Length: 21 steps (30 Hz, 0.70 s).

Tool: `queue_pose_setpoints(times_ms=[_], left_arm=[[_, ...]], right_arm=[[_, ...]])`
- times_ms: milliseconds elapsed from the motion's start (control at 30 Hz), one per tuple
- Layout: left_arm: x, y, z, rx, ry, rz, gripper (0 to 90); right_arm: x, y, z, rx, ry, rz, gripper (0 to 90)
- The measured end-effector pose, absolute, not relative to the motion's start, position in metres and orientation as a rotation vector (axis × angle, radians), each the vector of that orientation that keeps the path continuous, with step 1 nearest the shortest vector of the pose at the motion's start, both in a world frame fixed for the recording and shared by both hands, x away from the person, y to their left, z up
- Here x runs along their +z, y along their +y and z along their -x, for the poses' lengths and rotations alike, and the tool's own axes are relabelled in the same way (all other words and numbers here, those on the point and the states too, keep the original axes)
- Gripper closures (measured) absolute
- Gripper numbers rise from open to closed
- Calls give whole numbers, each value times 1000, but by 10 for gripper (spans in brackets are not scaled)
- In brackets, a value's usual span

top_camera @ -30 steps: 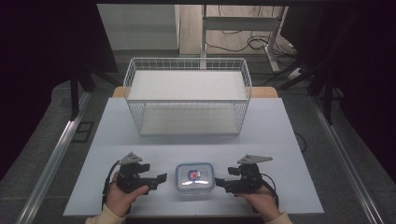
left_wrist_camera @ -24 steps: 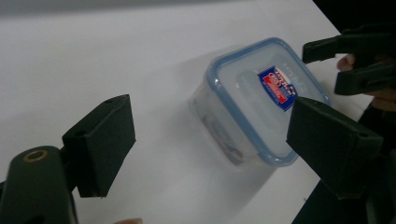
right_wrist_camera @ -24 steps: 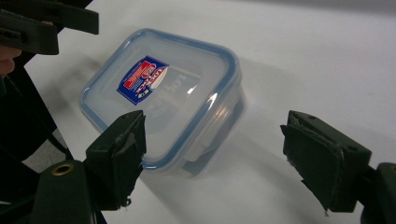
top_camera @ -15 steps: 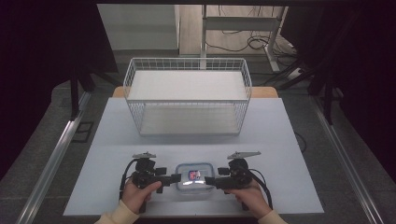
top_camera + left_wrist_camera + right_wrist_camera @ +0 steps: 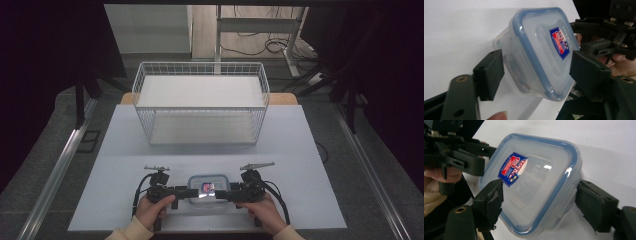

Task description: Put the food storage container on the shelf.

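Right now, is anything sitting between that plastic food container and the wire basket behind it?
Nothing visible. The lidded container sits at the near table edge between both tongs, and only bare white tabletop lies between it and the wire basket.

Both forearms come in from the near edge, each hand wrapped around its tool, the 2 held level and pointing toward each other. The left gripper has just been closing its jaws, which stand part-way apart on either side of the container. The right gripper faces it, jaws set against the container's opposite end.
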State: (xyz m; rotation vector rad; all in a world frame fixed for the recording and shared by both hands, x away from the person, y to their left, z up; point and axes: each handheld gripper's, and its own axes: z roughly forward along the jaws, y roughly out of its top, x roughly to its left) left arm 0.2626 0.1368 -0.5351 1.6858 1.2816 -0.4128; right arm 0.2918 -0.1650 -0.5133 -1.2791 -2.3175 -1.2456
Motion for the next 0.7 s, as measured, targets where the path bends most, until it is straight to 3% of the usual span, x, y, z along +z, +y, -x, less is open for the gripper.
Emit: queue_pose_setpoints(times_ms=[300, 700], left_arm=[[-541, 140, -264, -459, 1277, -1654, 429], [-535, 137, -253, -393, 1274, -1650, 477]], right_arm=[[-517, -171, -294, -1224, -2223, 1338, 359], [-518, -180, -292, -1262, -2107, 1390, 462]])
